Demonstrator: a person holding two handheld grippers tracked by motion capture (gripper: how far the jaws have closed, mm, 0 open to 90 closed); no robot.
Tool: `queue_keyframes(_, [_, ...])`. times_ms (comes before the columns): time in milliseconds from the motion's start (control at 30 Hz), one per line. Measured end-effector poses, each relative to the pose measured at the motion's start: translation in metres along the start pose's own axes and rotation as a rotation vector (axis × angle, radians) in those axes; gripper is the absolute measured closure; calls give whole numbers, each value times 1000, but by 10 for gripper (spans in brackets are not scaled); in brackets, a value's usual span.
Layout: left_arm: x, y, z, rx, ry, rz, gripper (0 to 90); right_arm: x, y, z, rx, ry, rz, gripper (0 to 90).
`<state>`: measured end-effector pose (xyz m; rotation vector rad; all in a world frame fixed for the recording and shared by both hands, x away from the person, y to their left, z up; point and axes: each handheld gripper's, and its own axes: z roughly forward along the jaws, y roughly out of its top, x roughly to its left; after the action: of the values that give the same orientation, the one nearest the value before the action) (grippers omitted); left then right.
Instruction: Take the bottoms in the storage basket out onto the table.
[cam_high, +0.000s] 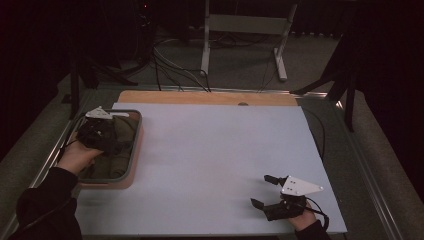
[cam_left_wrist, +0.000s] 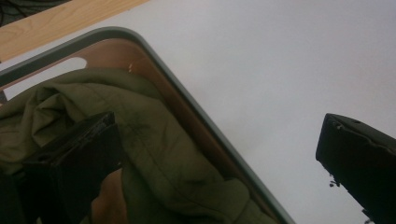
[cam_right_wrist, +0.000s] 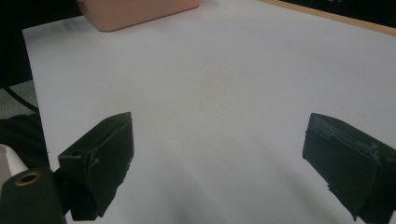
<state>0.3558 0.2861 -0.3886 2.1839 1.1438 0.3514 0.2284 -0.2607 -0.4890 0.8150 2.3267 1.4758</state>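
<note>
A tray (cam_high: 136, 142) with a grey rim and wooden floor sits at the table's left edge, holding a crumpled olive-green cloth (cam_high: 107, 165). My left gripper (cam_high: 111, 137) is low over the tray, held by a hand. In the left gripper view it (cam_left_wrist: 219, 126) is open wide: one jaw is down at the cloth (cam_left_wrist: 163, 154), the other is outside the tray rim (cam_left_wrist: 196, 102) over the white surface. My right gripper (cam_high: 263, 190) rests near the front right of the white table top (cam_high: 215, 155). It is open with nothing between its jaws (cam_right_wrist: 219, 130).
The white top lies on a wooden board (cam_high: 200, 97) that shows along the far edge. A pink tray corner (cam_right_wrist: 140, 11) shows far off in the right gripper view. Beyond the table are cables (cam_high: 175, 65) and a white stand (cam_high: 245, 30) on the floor.
</note>
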Motion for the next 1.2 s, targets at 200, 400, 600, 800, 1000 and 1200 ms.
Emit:
queue_keyframes(200, [8, 2, 0, -11, 44, -30, 6, 0, 0, 0, 1, 0, 0, 95])
queue_keyframes(400, [20, 5, 3, -22, 63, -90, 6, 0, 0, 0, 3, 1, 1, 95])
queue_keyframes(600, [29, 8, 5, -71, 106, -114, 6, 0, 0, 0, 2, 1, 0, 95])
queue_keyframes(800, [38, 9, 13, -68, 118, -129, 6, 0, 0, 1, 5, 1, -1, 95])
queue_keyframes(1000, [48, 11, 20, -70, 141, -196, 6, 0, 0, 1, 5, 1, -1, 95])
queue_keyframes(1200, [57, 12, 28, -33, 162, -239, 6, 0, -1, 1, 9, 1, -3, 95])
